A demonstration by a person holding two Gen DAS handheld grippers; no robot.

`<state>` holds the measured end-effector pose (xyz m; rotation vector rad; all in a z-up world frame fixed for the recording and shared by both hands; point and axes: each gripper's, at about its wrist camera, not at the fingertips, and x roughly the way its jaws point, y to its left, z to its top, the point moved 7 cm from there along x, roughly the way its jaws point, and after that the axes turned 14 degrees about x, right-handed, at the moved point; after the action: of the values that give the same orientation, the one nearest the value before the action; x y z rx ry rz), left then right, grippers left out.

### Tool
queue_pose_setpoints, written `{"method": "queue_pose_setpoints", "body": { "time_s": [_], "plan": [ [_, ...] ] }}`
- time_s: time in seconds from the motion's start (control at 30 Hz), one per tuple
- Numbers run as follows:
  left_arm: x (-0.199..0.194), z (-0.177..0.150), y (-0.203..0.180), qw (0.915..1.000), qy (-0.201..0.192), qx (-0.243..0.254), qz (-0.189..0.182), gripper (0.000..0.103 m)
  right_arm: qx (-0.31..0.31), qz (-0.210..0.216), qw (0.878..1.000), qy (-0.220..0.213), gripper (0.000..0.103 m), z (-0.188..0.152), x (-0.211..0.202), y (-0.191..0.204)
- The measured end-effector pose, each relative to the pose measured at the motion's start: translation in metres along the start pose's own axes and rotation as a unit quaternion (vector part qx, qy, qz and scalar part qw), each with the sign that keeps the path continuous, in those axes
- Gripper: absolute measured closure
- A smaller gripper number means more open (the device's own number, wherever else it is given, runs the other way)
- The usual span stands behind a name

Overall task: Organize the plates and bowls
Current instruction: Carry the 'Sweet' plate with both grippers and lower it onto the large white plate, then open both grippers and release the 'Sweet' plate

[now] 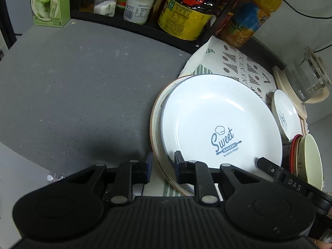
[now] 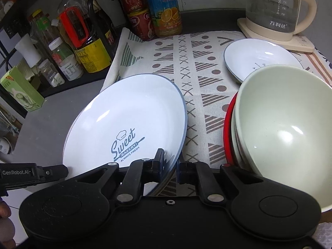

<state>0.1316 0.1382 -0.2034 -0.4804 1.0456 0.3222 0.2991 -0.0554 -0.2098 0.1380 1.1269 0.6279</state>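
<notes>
A white plate [image 1: 217, 114] [image 2: 124, 114] printed "Sweet Bakery" lies on top of a brown-rimmed plate [image 1: 154, 124], partly on the patterned cloth [image 1: 238, 66]. My left gripper [image 1: 164, 164] is shut on the near-left rim of this stack, one finger outside and one inside. My right gripper [image 2: 170, 164] is shut on the white plate's near-right rim, which looks tilted. A smaller white plate [image 2: 259, 58] lies by the kettle. To the right, a cream bowl [image 2: 280, 124] is nested in a stack with a red bowl [image 2: 228, 128].
Bottles and jars [image 1: 182, 16] line a black rack along the back. A green carton [image 1: 49, 2] stands at the far left. A glass kettle [image 2: 274, 6] sits on its base at the back right. The grey counter [image 1: 83, 83] stretches left of the cloth.
</notes>
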Motion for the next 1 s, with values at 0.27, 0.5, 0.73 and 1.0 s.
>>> {"method": "queue_pose_setpoints", "body": {
  "time_s": [0.27, 0.5, 0.73, 1.0],
  "plan": [
    [0.01, 0.006, 0.0, 1.0, -0.004, -0.007, -0.006, 0.081, 0.002, -0.023, 1.0, 0.014, 0.087, -0.006, 0.008, -0.005],
    [0.017, 0.009, 0.004, 1.0, 0.0, -0.006, 0.003, 0.081, -0.001, -0.024, 0.999, 0.025, 0.085, -0.008, 0.019, -0.001],
    [0.009, 0.013, 0.007, 0.9998, -0.001, -0.003, 0.018, 0.081, -0.008, -0.012, 1.0, 0.017, 0.078, -0.005, 0.007, 0.002],
    [-0.013, 0.035, -0.002, 0.9995, -0.018, -0.01, 0.024, 0.046, 0.022, 0.045, 0.998, -0.037, 0.05, 0.024, -0.037, -0.001]
  ]
}}
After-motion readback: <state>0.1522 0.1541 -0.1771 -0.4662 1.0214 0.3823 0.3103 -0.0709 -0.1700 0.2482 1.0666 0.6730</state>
